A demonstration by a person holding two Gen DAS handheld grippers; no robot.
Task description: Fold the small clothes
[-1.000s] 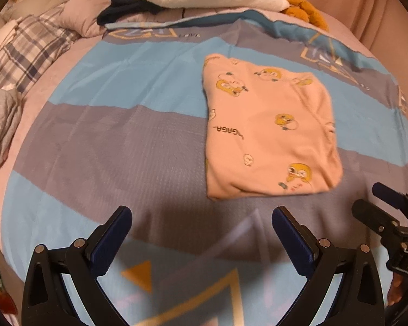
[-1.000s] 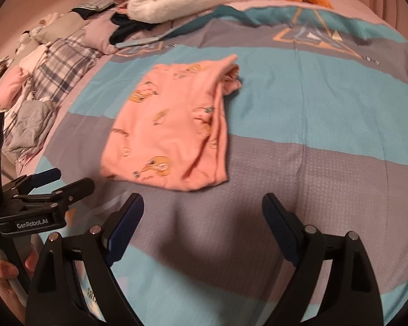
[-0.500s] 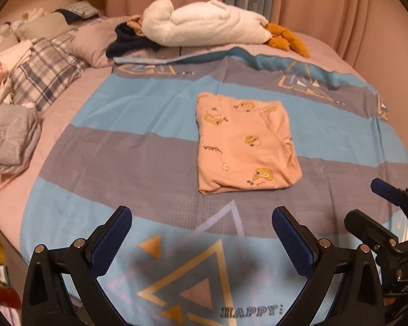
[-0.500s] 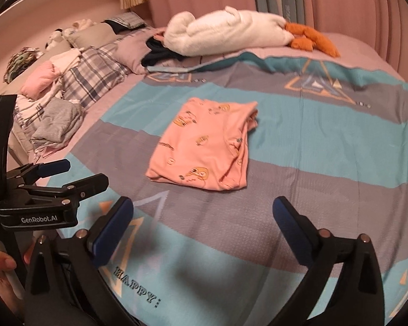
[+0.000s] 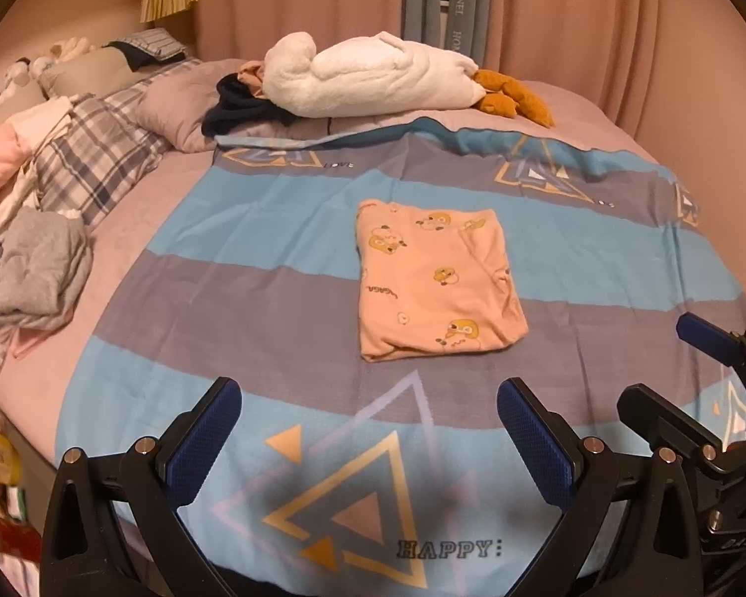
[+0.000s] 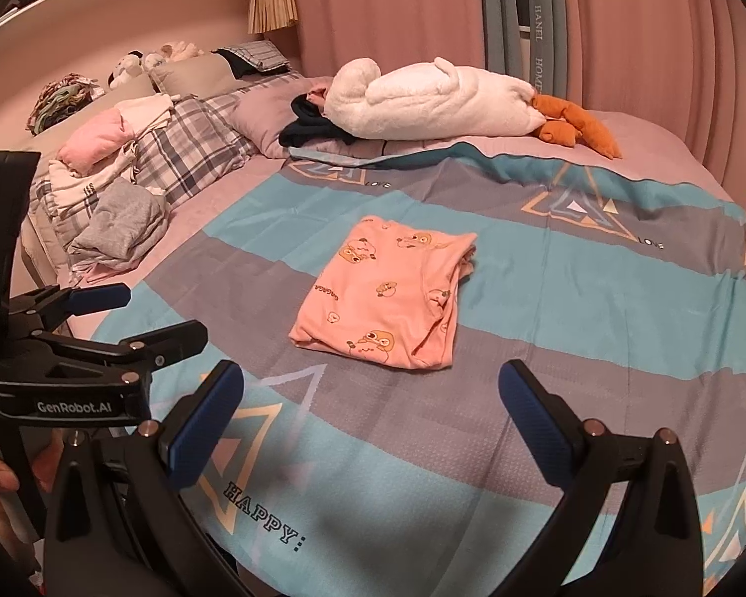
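A folded pink garment (image 5: 435, 281) printed with small cartoon animals lies flat on the bed, near the middle of the striped blue-and-grey bedspread (image 5: 253, 293), across the line where a blue band meets a grey one. In the right wrist view the same folded garment (image 6: 388, 293) shows its thicker layered edge on the side toward the bed's right edge.

The left tongs (image 5: 368, 440) hang over the bed's near edge, spread wide, with nothing between the blue pads. The right tongs (image 6: 370, 428) are likewise wide apart and empty, held above the near edge beside the left ones. Both are well apart from the garment. In the left wrist view the right tongs (image 5: 671, 378) appear at the right side.

At the bed's far edge rests a large white plush toy (image 5: 373, 82) with orange feet (image 5: 514, 97), and a dark piece of clothing (image 5: 243, 107) is tucked against it. Along the left edge lie a plaid cover (image 5: 89, 164) and a crumpled grey garment (image 5: 40, 268). Pink curtains (image 5: 572, 15) hang behind the bed.
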